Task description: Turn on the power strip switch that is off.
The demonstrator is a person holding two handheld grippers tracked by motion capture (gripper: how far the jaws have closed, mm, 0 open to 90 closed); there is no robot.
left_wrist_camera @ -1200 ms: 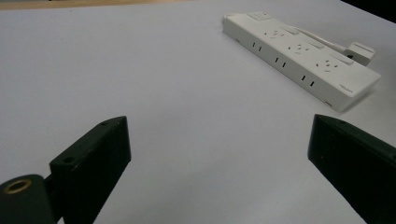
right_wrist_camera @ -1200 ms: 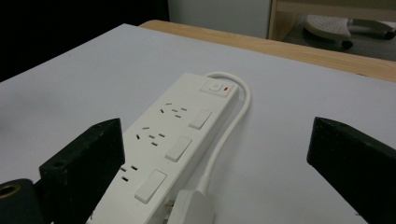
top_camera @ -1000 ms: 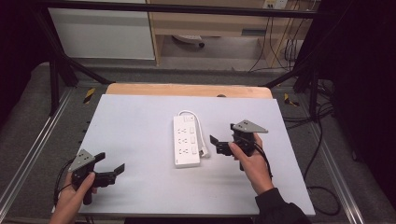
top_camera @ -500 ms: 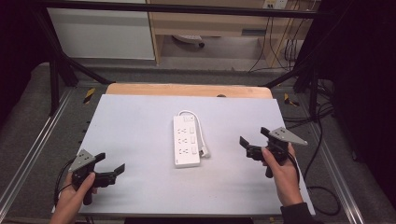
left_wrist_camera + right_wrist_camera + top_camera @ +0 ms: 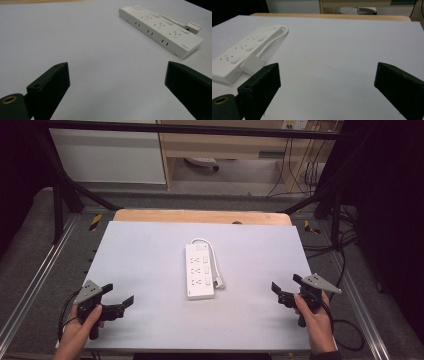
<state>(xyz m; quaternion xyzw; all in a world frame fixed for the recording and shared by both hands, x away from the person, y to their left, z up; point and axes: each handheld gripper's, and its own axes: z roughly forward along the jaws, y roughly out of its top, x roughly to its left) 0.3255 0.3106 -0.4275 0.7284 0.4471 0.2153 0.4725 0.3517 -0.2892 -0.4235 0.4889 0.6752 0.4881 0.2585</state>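
Note:
A white power strip [image 5: 200, 270] lies lengthwise in the middle of the white table top [image 5: 150, 250], its white cord looped along its right side and ending in a white plug [image 5: 219, 282]. My left gripper [image 5: 119, 298] rests open near the front left corner, held by a hand, with nothing between its jaws. Near the front right edge my right gripper [image 5: 286, 290] is open and empty too. The strip [image 5: 160, 28] lies far right in the left gripper view. In the right gripper view the strip [image 5: 244, 47] and plug [image 5: 252, 65] sit at the left.
A wooden board edge [image 5: 200, 216] runs along the table's far side. Metal frame rails [image 5: 35, 285] flank the table. Black cables [image 5: 345, 320] trail on the right. Shelving [image 5: 225, 145] stands beyond the table.
My right gripper has moved from beside the power strip out to the right and toward the front edge. The left gripper has stayed in place.

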